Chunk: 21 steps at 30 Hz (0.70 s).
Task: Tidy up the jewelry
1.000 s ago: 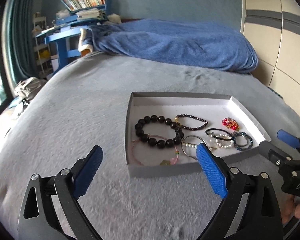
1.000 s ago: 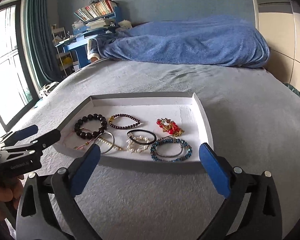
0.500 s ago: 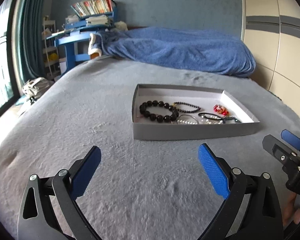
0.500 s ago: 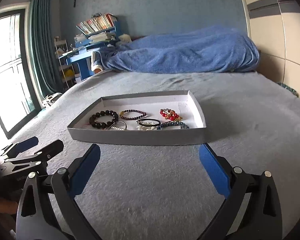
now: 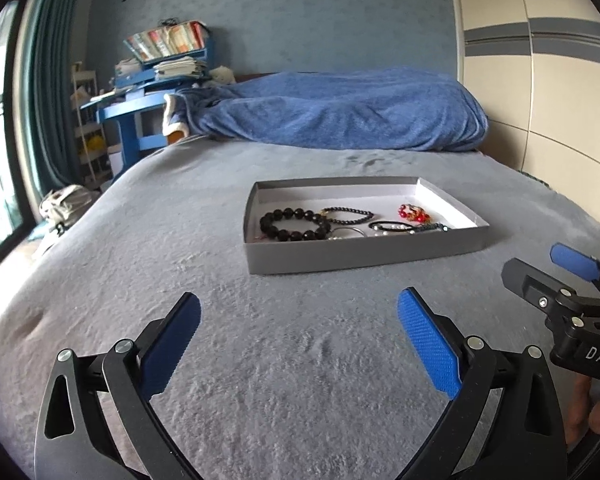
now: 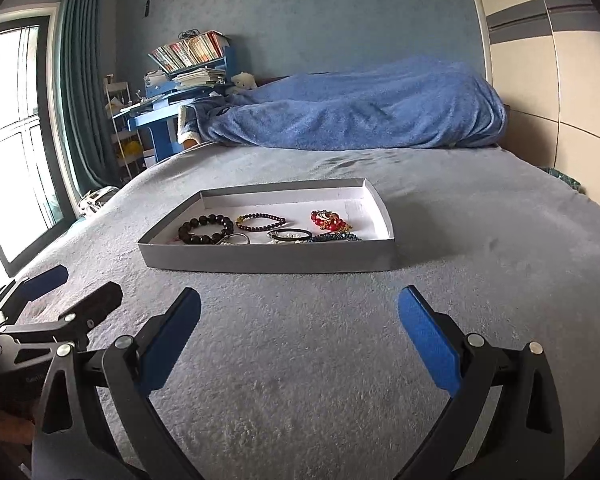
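Observation:
A shallow grey box [image 5: 364, 254] [image 6: 268, 258] lies on the grey bedspread [image 5: 284, 360] and holds several pieces of jewelry: a black bead bracelet [image 5: 294, 224] [image 6: 206, 229], a thin dark bead bracelet [image 5: 350, 215] [image 6: 261, 222], a red and gold piece [image 5: 413, 212] [image 6: 330, 220], a black band [image 6: 290, 234] and a silver ring [image 6: 236, 239]. My left gripper [image 5: 299, 322] is open and empty, well short of the box. My right gripper [image 6: 299, 316] is open and empty too, and shows at the right in the left wrist view [image 5: 548, 276].
A crumpled blue blanket [image 5: 340, 120] [image 6: 356, 108] lies across the far end of the bed. A blue desk with stacked books [image 6: 180, 80] stands at the back left by a curtain and window. Cupboard doors [image 5: 540, 80] run along the right.
Both grippers have pulled back and dropped lower, away from the box. The box now looks farther off and is seen from a flatter angle. Both stay open.

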Each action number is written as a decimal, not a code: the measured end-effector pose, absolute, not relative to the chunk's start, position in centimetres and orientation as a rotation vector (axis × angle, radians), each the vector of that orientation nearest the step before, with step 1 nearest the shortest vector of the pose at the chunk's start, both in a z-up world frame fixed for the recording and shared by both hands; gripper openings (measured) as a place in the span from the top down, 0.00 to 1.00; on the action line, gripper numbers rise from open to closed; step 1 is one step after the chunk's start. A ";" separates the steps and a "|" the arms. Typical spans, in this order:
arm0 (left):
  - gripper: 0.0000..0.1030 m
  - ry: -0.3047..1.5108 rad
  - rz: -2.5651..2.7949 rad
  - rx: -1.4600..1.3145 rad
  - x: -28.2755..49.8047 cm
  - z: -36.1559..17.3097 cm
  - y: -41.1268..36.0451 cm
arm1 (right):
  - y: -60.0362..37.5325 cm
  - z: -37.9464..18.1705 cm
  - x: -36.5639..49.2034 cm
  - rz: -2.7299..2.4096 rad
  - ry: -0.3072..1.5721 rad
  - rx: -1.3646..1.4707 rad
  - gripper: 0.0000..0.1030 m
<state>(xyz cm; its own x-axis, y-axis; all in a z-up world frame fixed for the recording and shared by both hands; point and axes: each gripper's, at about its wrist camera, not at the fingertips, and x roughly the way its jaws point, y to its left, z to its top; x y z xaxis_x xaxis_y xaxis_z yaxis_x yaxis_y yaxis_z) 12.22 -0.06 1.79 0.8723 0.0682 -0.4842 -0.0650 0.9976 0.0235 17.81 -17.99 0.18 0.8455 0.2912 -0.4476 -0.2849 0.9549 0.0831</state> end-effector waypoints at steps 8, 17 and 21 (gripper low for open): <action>0.05 0.488 0.060 0.019 11.8 1.9 -0.5 | -17.7 0.2 17.4 0.306 0.459 -0.006 0.05; 0.05 0.501 0.069 0.009 11.8 1.8 -0.4 | -17.7 0.3 17.5 0.306 0.465 -0.008 0.05; 0.05 0.503 0.070 0.006 11.9 1.8 -0.3 | -17.7 0.3 17.5 0.306 0.466 -0.006 0.05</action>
